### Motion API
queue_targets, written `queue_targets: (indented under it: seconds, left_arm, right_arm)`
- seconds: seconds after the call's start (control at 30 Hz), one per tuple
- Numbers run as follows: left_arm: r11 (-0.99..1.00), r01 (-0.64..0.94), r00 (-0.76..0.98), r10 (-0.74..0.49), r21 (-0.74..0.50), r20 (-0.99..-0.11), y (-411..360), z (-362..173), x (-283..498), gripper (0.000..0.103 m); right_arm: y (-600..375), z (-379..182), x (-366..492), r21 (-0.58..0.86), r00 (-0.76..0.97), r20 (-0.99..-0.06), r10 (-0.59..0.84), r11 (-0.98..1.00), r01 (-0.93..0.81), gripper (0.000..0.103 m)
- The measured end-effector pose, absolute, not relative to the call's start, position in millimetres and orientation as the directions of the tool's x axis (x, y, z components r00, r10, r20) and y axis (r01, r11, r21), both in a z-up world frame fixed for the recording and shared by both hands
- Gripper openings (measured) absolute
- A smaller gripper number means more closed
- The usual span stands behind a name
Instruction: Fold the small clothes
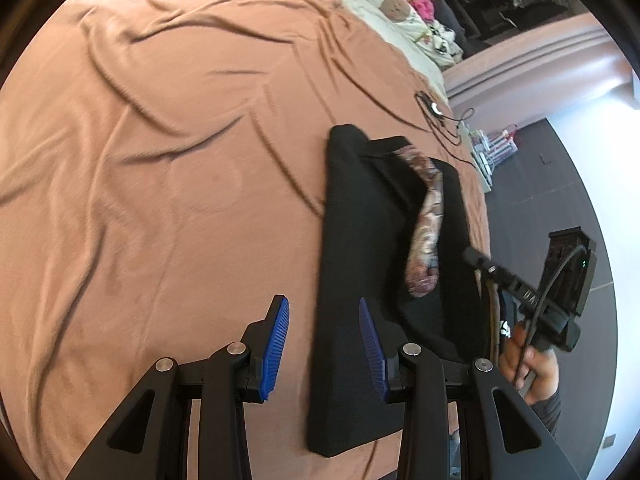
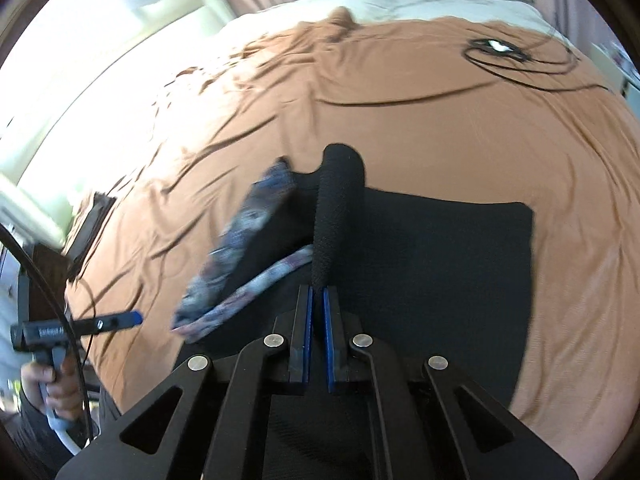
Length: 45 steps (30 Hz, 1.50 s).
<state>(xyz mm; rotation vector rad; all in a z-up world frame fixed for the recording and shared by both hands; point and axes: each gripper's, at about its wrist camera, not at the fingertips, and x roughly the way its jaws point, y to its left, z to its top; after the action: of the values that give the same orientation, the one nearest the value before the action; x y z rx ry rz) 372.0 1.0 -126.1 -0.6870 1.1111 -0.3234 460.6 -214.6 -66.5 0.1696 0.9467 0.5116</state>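
Note:
A black garment [image 1: 360,240] with a patterned pink-and-blue trim [image 1: 428,220] lies on the brown bedsheet [image 1: 160,160]. My left gripper [image 1: 322,304] hovers open over the garment's left edge, nothing pinched between its blue pads [image 1: 276,344]. In the right wrist view my right gripper [image 2: 318,290] is shut on a raised ridge of the black garment [image 2: 340,208], which stands up from the flat part [image 2: 460,260]. The trim [image 2: 240,240] drapes to the left of that ridge. A hand [image 2: 48,384] holds the left gripper [image 2: 136,316] at the far left.
A black cable with a small white device [image 1: 434,110] [image 2: 496,46] lies on the sheet beyond the garment. Cream bedding with a bear print [image 1: 394,6] sits at the head of the bed. The bed's edge and dark floor [image 1: 540,200] are to the right.

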Motion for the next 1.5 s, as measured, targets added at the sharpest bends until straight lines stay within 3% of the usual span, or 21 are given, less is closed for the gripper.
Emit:
queue_targets:
  seconds: [0.37, 0.57, 0.6, 0.67, 0.7, 0.73, 0.77, 0.9, 1.03, 1.27, 1.5]
  left_arm:
    - [0.756, -0.032, 0.434, -0.578, -0.653, -0.691, -24, -103, 382, 0.038]
    - [0.76, -0.04, 0.421, -0.576, -0.649, -0.701, -27, -109, 379, 0.038]
    - [0.76, -0.044, 0.419, -0.575, -0.649, -0.702, -27, -110, 379, 0.038]
    - [0.761, -0.048, 0.418, -0.573, -0.647, -0.705, -27, -113, 379, 0.038]
    - [0.761, -0.051, 0.417, -0.572, -0.647, -0.706, -28, -114, 379, 0.038]
    - [0.761, -0.056, 0.415, -0.572, -0.647, -0.708, -28, -116, 379, 0.038]
    - [0.76, -0.058, 0.414, -0.572, -0.647, -0.709, -27, -117, 379, 0.038]
    - [0.76, -0.07, 0.405, -0.571, -0.647, -0.714, -27, -125, 380, 0.038]
    - [0.76, -0.069, 0.399, -0.573, -0.646, -0.716, -27, -129, 381, 0.038]
    - [0.761, -0.076, 0.388, -0.573, -0.645, -0.722, -28, -136, 381, 0.038]
    - [0.763, -0.085, 0.385, -0.568, -0.641, -0.727, -27, -140, 379, 0.038]
  right_arm:
    - [-190, -108, 453, 0.383, 0.389, -0.753, 0.531, 0.834, -0.397, 0.002]
    - [-189, -102, 458, 0.407, 0.346, -0.761, 0.548, 0.819, -0.404, 0.003]
    - [-193, -98, 457, 0.424, 0.335, -0.753, 0.566, 0.807, -0.411, 0.005]
    - [-199, -90, 456, 0.439, 0.337, -0.738, 0.584, 0.795, -0.418, 0.021]
    - [-205, -85, 455, 0.444, 0.351, -0.726, 0.592, 0.792, -0.418, 0.037]
    - [-211, -81, 453, 0.445, 0.372, -0.714, 0.593, 0.794, -0.413, 0.046]
    - [-218, -77, 453, 0.449, 0.393, -0.7, 0.597, 0.795, -0.408, 0.047]
    - [-248, -76, 459, 0.482, 0.448, -0.671, 0.591, 0.806, -0.342, 0.047]
    - [-271, -96, 475, 0.502, 0.451, -0.713, 0.537, 0.84, -0.206, 0.047]
    - [-263, -122, 492, 0.536, 0.385, -0.734, 0.56, 0.825, -0.179, 0.047]
    - [-248, -125, 503, 0.516, 0.345, -0.748, 0.567, 0.824, -0.235, 0.007]
